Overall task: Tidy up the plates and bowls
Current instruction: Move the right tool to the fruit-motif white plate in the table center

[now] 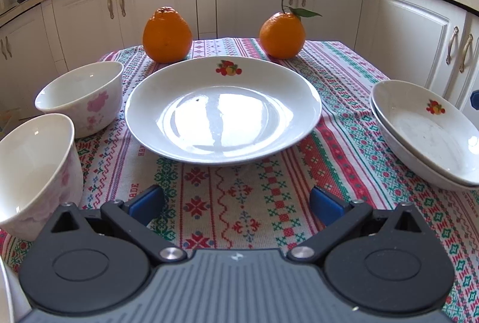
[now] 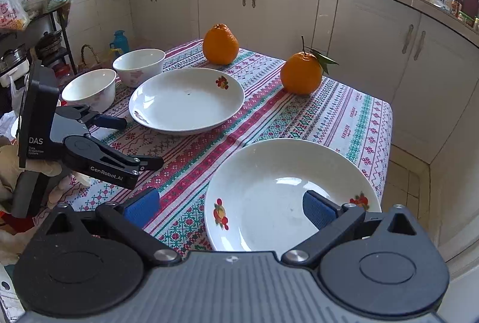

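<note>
A white plate with a fruit print (image 1: 223,110) lies mid-table, straight ahead of my open left gripper (image 1: 236,203), which hovers low over the cloth with nothing between its fingers. Two white bowls with pink flowers (image 1: 80,95) (image 1: 33,167) stand to its left, apart from each other. Two matching plates sit stacked (image 1: 425,134) at the right. In the right wrist view my right gripper (image 2: 230,207) is open above that stack (image 2: 269,191). One pad is over the plate's hollow and the other outside its left rim. The left gripper (image 2: 140,143) shows beside the centre plate (image 2: 187,100).
Two oranges (image 1: 167,35) (image 1: 282,35) rest at the table's far edge behind the centre plate. The patterned tablecloth (image 2: 344,119) ends close to the right of the stack, with tiled floor and white cabinets (image 2: 359,32) beyond. A gloved hand (image 2: 45,170) holds the left gripper.
</note>
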`<state>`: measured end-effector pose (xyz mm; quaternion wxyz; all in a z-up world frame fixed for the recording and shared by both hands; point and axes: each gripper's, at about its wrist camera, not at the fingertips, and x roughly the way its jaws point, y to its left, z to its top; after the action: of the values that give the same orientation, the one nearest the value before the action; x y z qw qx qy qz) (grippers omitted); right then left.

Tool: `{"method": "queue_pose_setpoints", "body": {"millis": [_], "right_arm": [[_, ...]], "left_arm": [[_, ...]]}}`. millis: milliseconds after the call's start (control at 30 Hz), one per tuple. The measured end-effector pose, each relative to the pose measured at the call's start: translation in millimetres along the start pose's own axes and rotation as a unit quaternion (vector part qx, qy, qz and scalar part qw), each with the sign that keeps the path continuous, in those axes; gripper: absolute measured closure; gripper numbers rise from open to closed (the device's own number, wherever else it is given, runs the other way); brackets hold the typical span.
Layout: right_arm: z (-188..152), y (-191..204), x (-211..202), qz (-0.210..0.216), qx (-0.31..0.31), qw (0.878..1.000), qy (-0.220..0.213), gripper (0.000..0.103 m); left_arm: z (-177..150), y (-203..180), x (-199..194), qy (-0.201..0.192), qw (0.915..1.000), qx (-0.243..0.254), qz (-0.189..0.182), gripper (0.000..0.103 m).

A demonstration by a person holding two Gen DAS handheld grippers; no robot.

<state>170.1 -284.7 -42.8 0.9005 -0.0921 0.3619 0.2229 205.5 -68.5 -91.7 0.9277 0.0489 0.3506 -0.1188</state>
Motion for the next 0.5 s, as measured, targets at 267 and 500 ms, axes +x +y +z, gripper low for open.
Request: {"method": "queue_pose_setpoints", "body": {"millis": [267, 500], "right_arm": [[22.5, 2.6, 28.1, 0.020, -0.026, 0.999, 0.008, 0.000], [43.9, 3.4, 58.3, 0.024, -0.054, 0.998, 0.022, 0.000]], "left_arm": [[6.6, 1.4, 4.6, 0.012, 0.9999, 0.000, -0.001, 0.000], [7.6, 4.2, 4.2, 0.008, 0.9998, -0.017, 0.001, 0.001]]}}
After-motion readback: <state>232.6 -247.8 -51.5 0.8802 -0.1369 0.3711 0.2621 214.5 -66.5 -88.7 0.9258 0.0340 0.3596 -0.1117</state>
